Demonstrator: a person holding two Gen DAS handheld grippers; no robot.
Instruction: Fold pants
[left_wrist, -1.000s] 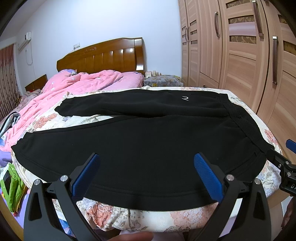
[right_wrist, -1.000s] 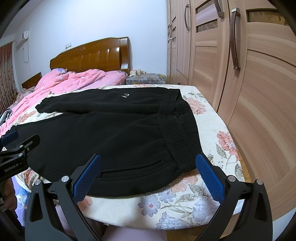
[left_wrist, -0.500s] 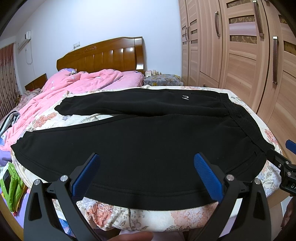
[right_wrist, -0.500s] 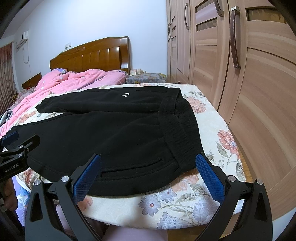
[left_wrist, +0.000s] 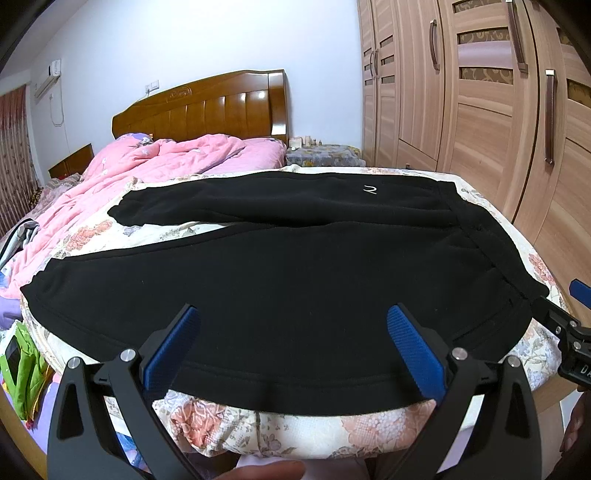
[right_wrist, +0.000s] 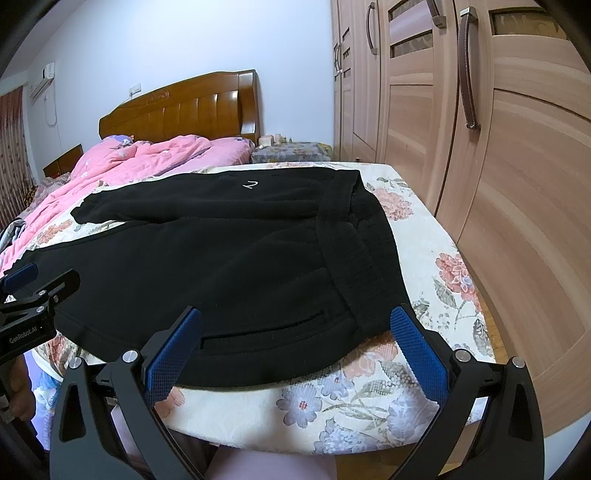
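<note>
Black pants (left_wrist: 280, 266) lie spread flat on the flowered bed sheet (left_wrist: 295, 428), waistband (right_wrist: 343, 254) to the right, both legs running left. A small white logo (left_wrist: 369, 190) marks the far leg. My left gripper (left_wrist: 293, 347) is open and empty, hovering just off the near hem of the near leg. My right gripper (right_wrist: 295, 345) is open and empty near the front pocket (right_wrist: 266, 326) and waistband corner. Each gripper shows at the edge of the other's view, the right one in the left wrist view (left_wrist: 569, 325), the left one in the right wrist view (right_wrist: 29, 295).
A pink quilt (left_wrist: 147, 166) is bunched at the head of the bed by the wooden headboard (left_wrist: 207, 110). Wardrobe doors (right_wrist: 480, 184) stand close on the right. A green item (left_wrist: 22, 369) lies low on the left. A bedside table (left_wrist: 325, 155) is far back.
</note>
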